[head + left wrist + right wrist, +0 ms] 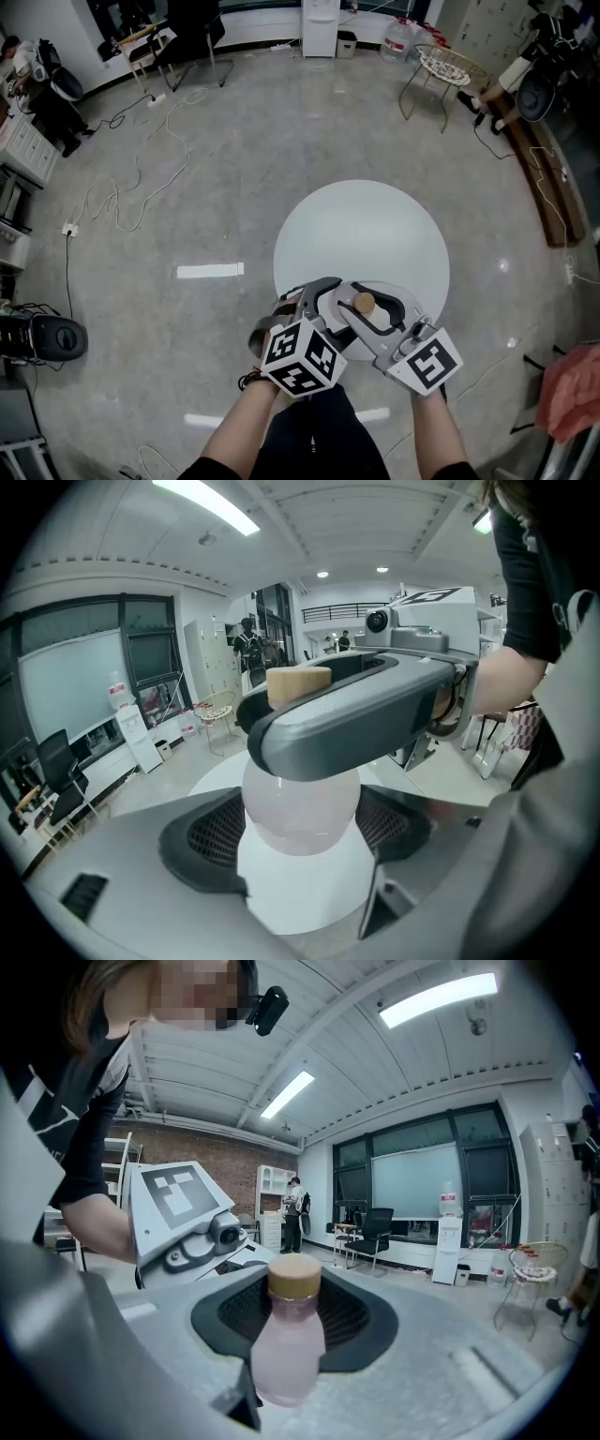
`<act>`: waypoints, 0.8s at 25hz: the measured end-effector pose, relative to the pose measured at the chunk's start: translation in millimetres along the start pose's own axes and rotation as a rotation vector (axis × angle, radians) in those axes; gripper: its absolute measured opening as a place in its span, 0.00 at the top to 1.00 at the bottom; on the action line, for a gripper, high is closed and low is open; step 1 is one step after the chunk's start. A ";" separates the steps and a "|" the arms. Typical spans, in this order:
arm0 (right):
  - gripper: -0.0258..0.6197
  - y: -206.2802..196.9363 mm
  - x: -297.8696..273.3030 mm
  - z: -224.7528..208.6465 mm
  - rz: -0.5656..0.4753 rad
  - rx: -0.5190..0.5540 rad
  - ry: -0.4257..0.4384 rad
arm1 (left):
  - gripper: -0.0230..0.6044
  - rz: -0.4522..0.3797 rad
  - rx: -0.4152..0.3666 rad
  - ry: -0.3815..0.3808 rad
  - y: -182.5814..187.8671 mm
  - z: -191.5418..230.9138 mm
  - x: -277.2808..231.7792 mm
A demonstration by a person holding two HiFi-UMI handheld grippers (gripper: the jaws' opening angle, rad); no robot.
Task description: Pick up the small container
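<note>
Bottle (362, 304) is at the near edge of the desk (361, 220), with both grippers on it. Left gripper (323, 298) jaws are closed on the round body, pads pressing both flanks. Right gripper (373, 317) jaws are partway closed, clamped round the neck under the cap (293, 1277). Step in hand looks like the lift. Best done with both grips firm, bottle upright, straight up off the desk and no twisting of one gripper against the other, since the smooth rounded body could slip. Head view places it over the desk but shows only the cap top; jaws hide the body. Left gripper view shows the body seated between pads, with a right jaw crossing the neck. Right gripper view shows neck and cap clearly, plus the left cube (178, 1199) behind. No view shows whether the base is clear of the desk.
</note>
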State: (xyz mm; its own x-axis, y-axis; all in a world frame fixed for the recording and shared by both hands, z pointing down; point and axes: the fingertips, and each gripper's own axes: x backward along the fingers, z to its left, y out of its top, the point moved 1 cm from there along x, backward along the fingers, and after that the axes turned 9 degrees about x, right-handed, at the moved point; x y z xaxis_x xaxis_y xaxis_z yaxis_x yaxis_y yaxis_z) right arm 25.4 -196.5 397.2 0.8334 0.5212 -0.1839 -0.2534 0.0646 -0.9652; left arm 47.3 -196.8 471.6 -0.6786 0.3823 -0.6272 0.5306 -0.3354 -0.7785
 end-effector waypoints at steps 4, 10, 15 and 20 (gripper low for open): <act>0.76 14.2 -1.9 -1.2 0.001 0.013 -0.005 | 0.40 -0.008 -0.006 0.003 9.3 3.5 11.2; 0.76 28.3 4.5 -0.8 0.000 0.014 0.000 | 0.40 -0.015 -0.012 0.008 20.8 -0.9 21.6; 0.76 36.1 11.9 -4.1 0.002 0.014 0.003 | 0.40 -0.019 -0.008 0.011 31.0 -5.4 24.6; 0.75 50.9 19.2 -8.4 -0.005 0.010 0.007 | 0.40 -0.020 -0.011 0.018 46.0 -8.2 32.9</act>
State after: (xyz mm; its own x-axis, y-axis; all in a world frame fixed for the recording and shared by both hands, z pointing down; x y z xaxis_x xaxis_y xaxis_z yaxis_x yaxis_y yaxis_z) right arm 32.6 -190.4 343.0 0.8380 0.5149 -0.1809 -0.2546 0.0756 -0.9641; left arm 53.6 -192.6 415.0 -0.6802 0.4044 -0.6114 0.5225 -0.3175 -0.7913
